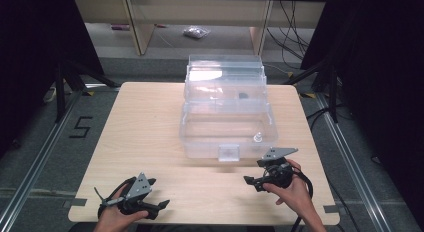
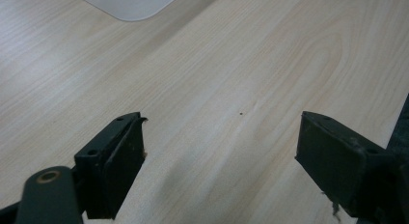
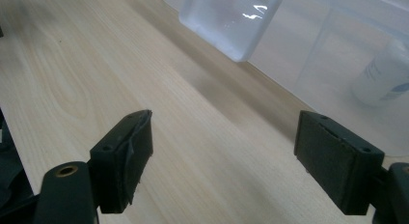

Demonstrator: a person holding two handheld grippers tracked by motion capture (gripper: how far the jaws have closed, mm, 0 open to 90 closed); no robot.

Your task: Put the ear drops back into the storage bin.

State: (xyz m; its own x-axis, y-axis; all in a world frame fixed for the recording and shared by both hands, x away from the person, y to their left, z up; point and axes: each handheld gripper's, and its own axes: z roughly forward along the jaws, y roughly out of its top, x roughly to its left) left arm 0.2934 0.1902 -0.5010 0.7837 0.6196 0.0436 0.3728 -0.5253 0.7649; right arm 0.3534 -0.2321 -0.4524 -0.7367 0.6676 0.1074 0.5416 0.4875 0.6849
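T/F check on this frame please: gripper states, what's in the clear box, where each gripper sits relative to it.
1. Both grippers are open with nothing between the fingers. True: the left gripper and the right gripper each show bare tabletop in the gap.
2. The clear box has its lid shut. False: the lid stands open at the back.
3. A small white bottle lies inside the box. True.
4. The left gripper is touching the box. False: it sits near the front left edge of the table, well apart from the box.
5. The right gripper is nearer the box's front latch than the left one. True.
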